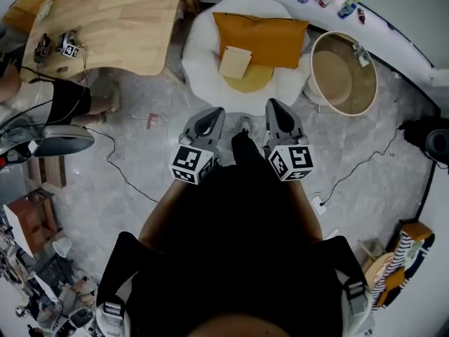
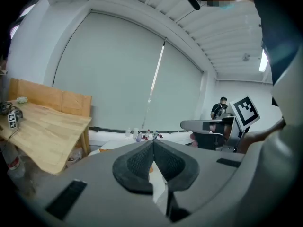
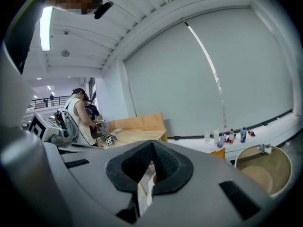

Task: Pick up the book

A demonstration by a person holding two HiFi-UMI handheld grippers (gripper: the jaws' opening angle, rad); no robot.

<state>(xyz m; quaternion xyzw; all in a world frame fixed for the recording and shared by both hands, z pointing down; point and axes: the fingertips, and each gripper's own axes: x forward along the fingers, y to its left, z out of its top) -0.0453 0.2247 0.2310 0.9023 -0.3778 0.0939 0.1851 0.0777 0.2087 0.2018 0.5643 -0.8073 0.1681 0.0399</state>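
You stand over the grey floor [image 1: 140,156] with both tools held out before you. The book [image 1: 235,62] lies straight ahead on the white seat [image 1: 200,55], well apart from either tip. The left tool [image 1: 209,120] has its jaws pressed together with nothing between them. The right tool [image 1: 279,116] likewise shows its ribbed pads meeting at the tip, empty. The book, pale tan, rests on a yellow cushion [image 1: 254,81] just in front of an orange cushion [image 1: 263,37], its far edge overlapping that one. In the head view it sits up the frame from the gap between the two tools, a shade nearer the left tool's line than the right's. Its outline is close to square, so no long axis stands out, and its edges are turned slightly off your line of approach. The wooden table [image 1: 112,27] lies off to the left and a round tub [image 1: 335,72] to the right, both out of the path. The reach likely calls for a forward carry, and for opened jaws before either tool can take an edge.
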